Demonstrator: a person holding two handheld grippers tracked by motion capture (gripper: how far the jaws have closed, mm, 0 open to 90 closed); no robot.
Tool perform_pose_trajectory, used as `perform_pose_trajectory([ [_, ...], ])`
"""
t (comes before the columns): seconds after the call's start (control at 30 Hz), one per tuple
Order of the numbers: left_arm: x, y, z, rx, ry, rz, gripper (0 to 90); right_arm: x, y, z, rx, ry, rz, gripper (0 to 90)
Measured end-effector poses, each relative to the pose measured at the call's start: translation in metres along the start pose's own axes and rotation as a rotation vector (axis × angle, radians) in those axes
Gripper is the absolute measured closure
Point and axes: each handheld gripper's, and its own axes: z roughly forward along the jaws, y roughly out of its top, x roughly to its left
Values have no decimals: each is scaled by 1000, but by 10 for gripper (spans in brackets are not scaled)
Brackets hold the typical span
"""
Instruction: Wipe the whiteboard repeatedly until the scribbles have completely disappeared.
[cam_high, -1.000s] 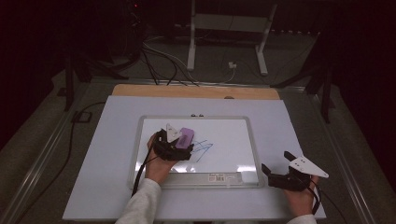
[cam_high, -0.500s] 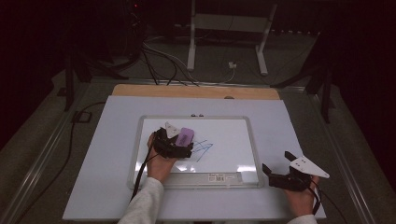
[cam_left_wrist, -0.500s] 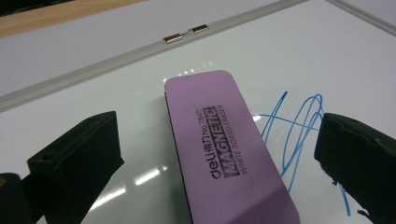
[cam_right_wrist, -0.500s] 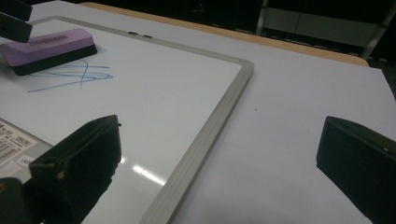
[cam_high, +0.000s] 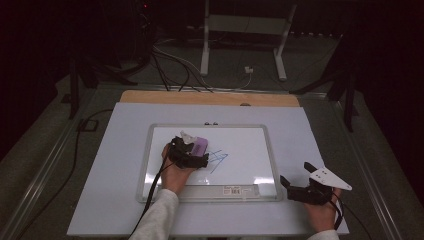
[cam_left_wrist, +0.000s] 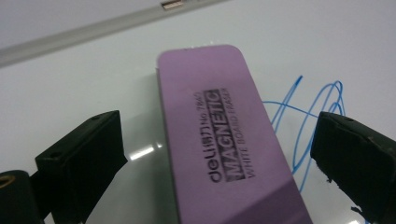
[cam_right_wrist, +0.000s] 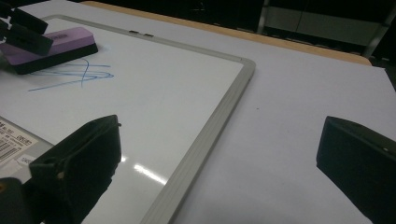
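Purple eraser (cam_left_wrist: 229, 135) lies flat on the whiteboard (cam_high: 250, 170) beside the blue scribble (cam_left_wrist: 308, 121), between your left tool's (cam_high: 196, 155) wide jaws, which have just been opening; close before wiping. Your right tool (cam_high: 300, 187) gapes empty.

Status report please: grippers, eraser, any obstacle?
Left gripper open around eraser, jaws just widened, not gripping. Right gripper open, idle. Blue scribble beside eraser; nothing blocking.
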Motion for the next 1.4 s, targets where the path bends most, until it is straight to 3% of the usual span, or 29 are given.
perform_pose_trajectory([
  [0.1,-3,1,4,16,26,6,88,0,0,0,0,1,0,0],
  [0.23,-3,1,6,25,38,1,216,0,0,0,0,0,2,0],
  [0.3,-3,0,7,32,19,2,312,0,0,0,0,0,2,0],
  [0.43,-2,1,5,37,24,14,394,-1,0,0,-1,-1,1,0],
  [0.77,-1,1,2,33,37,38,399,-1,0,-1,0,-1,2,0],
  [1.4,9,1,-1,53,71,37,417,-1,0,-1,2,-2,2,0],
])
